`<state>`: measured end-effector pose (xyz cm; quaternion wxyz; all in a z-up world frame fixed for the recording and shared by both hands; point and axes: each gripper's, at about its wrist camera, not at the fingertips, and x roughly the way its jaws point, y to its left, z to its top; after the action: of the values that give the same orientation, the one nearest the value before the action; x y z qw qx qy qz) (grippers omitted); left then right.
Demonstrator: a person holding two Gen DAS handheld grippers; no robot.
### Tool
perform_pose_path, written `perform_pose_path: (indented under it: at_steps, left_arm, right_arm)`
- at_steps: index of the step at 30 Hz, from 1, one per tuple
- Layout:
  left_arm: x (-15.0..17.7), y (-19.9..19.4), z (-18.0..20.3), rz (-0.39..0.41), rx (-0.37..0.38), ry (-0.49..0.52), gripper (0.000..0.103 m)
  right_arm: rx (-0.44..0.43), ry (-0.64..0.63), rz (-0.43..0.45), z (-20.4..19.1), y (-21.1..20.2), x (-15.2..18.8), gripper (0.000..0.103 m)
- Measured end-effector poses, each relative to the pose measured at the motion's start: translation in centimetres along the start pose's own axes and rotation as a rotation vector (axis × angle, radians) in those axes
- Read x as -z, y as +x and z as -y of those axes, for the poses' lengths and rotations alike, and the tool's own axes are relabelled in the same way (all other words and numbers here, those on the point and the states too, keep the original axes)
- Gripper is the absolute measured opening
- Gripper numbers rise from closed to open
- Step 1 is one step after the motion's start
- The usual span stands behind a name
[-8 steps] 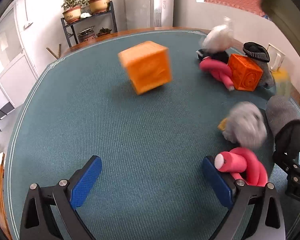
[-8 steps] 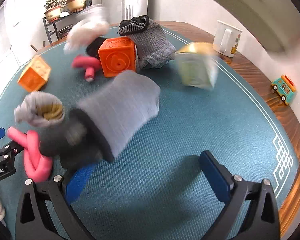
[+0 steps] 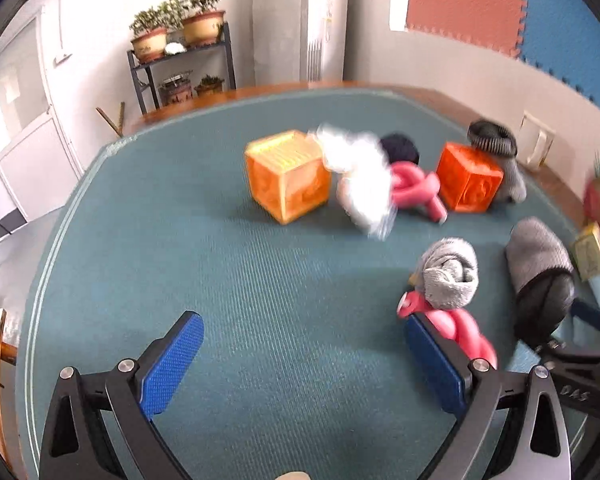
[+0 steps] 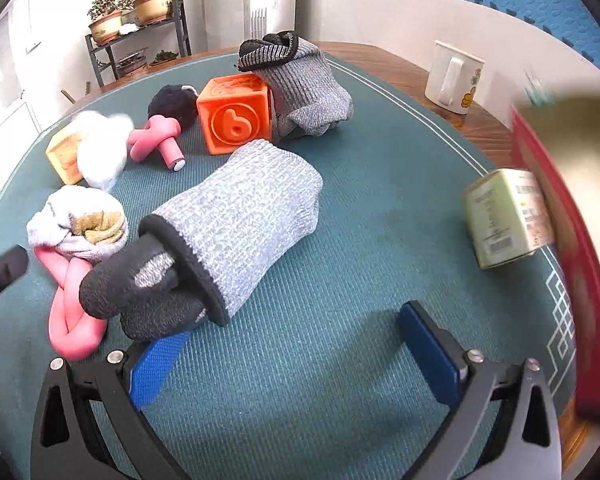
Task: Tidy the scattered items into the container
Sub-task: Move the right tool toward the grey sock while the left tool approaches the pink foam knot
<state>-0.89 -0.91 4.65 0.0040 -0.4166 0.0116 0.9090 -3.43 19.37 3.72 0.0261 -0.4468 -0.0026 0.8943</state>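
Right hand-held gripper (image 4: 292, 354): jaws spread wide, nothing between them; low over the tabletop (image 4: 360, 264).
Left hand-held gripper (image 3: 300, 364): jaws spread wide, bare mat between the pads.
Grey sock roll (image 4: 236, 224): just ahead of the right hand-held gripper, its dark folded end over the left finger. Judged soft, light and compressible; a pinch across the thick grey middle should hold better than the loose dark end.
Pink knotted tube, near (image 4: 70, 300): left of the right hand-held gripper, touching the right finger of the left one (image 3: 460, 328). Looks rubbery and springy; take it at the knot crossing.
Pale sock bundle (image 4: 76, 222): resting on the near pink tube. Soft and light, may unroll if taken by an edge.
Orange cube with letter b (image 4: 236, 118): far ahead of both, against a second grey sock roll (image 4: 308, 88). Seems a hollow squashy toy; flat opposite faces suit the pads.
Pale orange cube (image 3: 288, 178): far ahead of the left hand-held gripper; same handling.
White fluffy item (image 3: 360, 184): blurred, between the pale cube and the second pink knotted tube (image 3: 416, 192). Kind unclear.
Dark ball (image 4: 172, 106): behind the far pink tube; likely rolled fabric.
Green tin (image 4: 504, 218): far right of the right hand-held gripper. Stiff, smooth, possibly slippery.
Container (image 4: 580, 264): red-rimmed, blurred, at the extreme right; its contents cannot be seen.
Mug (image 4: 454, 76): beyond the mat, on bare wood.
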Motion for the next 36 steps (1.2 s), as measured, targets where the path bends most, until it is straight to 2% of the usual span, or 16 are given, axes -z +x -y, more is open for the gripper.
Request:
perform_pose_path:
  at_steps: [5, 9, 16, 36]
  left_arm:
    - [-2.1, -1.7, -0.6, 0.049, 0.001, 0.004, 0.102]
    - [-2.0, -2.6, -1.1, 0.064, 0.006, 0.004, 0.102]
    - [-2.3, -3.0, -1.0, 0.051, 0.015, 0.018, 0.102]
    - [-2.1, -3.3, 0.1, 0.04, 0.099, 0.051, 0.102]
  right_arm:
    - [0.013, -0.007, 0.009, -0.2, -1.1, 0.5, 0.102]
    - [-0.008, 0.004, -0.006, 1.1, -0.3, -0.3, 0.102]
    - [-0.004, 0.002, -0.006, 1.2, -0.3, -0.5, 0.102]
    - [-0.004, 0.001, -0.005, 1.3, -0.2, -0.7, 0.102]
